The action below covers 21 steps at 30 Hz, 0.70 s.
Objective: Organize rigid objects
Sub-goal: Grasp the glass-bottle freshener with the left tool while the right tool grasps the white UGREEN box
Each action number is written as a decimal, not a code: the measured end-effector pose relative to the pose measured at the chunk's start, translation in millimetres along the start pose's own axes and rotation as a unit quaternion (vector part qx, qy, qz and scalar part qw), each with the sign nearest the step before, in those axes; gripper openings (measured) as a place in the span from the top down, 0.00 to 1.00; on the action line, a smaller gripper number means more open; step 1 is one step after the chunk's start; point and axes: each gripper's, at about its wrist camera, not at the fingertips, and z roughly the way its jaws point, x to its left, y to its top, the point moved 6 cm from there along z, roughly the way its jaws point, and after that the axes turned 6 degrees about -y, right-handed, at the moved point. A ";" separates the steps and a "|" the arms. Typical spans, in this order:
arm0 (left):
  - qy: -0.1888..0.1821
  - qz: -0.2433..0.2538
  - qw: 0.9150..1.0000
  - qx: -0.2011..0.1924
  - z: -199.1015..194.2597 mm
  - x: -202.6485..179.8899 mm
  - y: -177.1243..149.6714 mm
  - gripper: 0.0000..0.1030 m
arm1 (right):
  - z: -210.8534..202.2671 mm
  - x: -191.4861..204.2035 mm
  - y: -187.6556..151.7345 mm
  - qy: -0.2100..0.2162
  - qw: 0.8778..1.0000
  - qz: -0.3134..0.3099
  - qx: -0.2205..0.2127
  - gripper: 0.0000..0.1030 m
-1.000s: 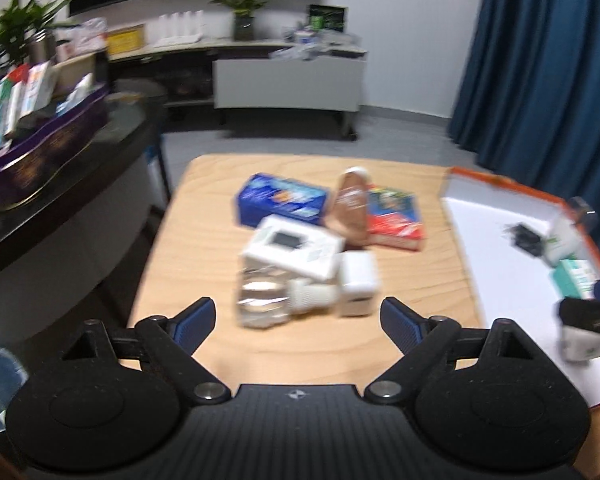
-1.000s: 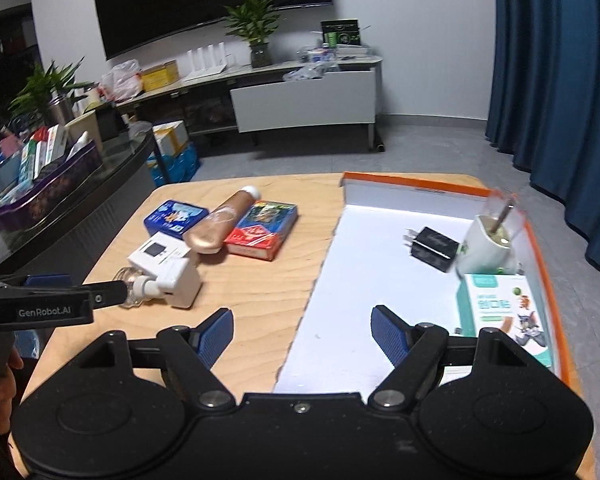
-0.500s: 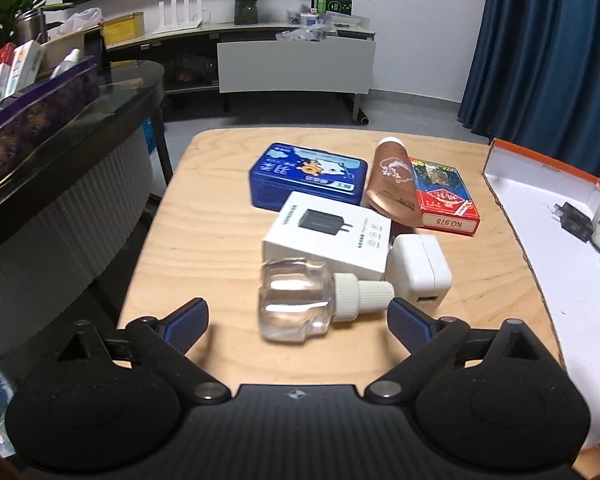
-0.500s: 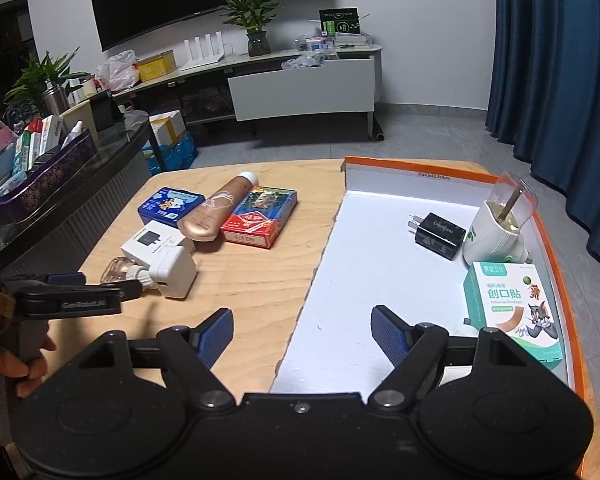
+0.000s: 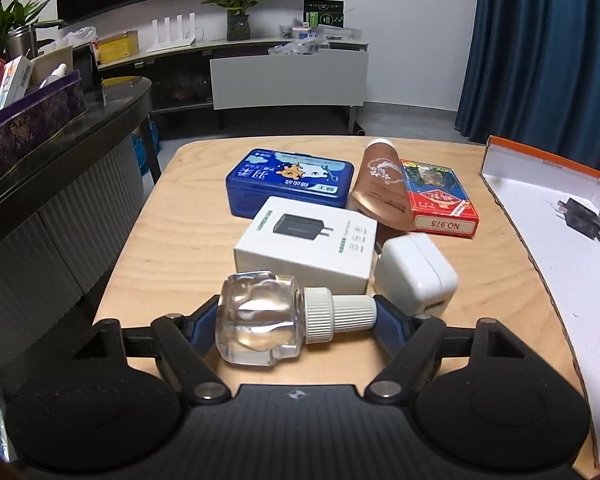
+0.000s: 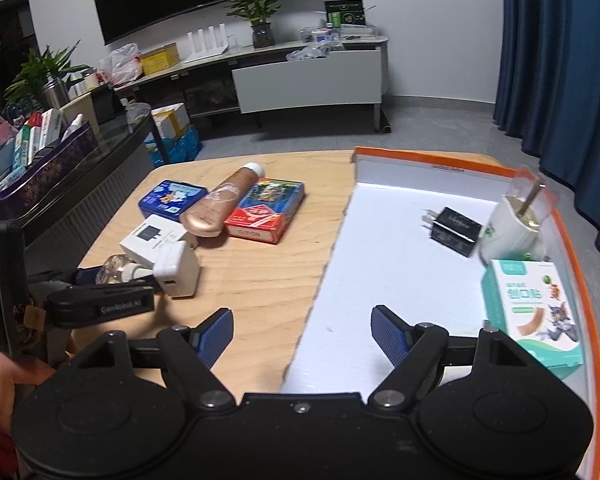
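Observation:
My left gripper (image 5: 296, 316) is shut on a clear glass bottle (image 5: 256, 320) with a white ribbed cap, which lies sideways between the pads at the table's near edge. It also shows in the right wrist view (image 6: 118, 270). Just beyond lie a white charger cube (image 5: 416, 272), a white adapter box (image 5: 308, 240), a blue tin (image 5: 290, 182), a copper tube (image 5: 382, 186) and a red card box (image 5: 438, 202). My right gripper (image 6: 302, 330) is open and empty over the left edge of the orange-rimmed white tray (image 6: 384, 264).
In the tray lie a black plug (image 6: 456, 226), a white cup (image 6: 514, 226) and a teal plaster box (image 6: 534, 312). A dark counter (image 5: 60, 152) with a purple box of items stands left of the wooden table (image 5: 172, 240). Blue curtains hang at the right.
My left gripper has moved forward around the bottle and closed on it. My right gripper has stayed open over the tray edge, drifting slightly.

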 end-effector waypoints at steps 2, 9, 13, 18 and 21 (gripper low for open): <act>-0.003 -0.004 1.000 -0.001 -5.0 1.8 -2.3 0.24 | 2.2 6.9 0.8 0.008 1.000 -0.008 0.001 0.13; 0.014 -0.022 1.000 -0.017 -28.9 16.5 3.3 0.24 | 19.9 48.1 6.0 0.056 0.997 -0.042 0.017 0.13; 0.022 -0.027 0.999 -0.026 -42.2 25.5 5.8 0.24 | 32.9 77.9 14.7 0.080 0.995 -0.060 0.020 0.13; 0.026 -0.042 0.998 -0.031 -51.7 38.0 5.2 0.24 | 46.8 113.1 29.0 0.104 0.989 -0.100 0.013 0.13; 0.035 -0.058 0.997 -0.036 -56.1 49.8 5.7 0.23 | 53.1 134.1 40.3 0.152 0.978 -0.140 0.000 0.13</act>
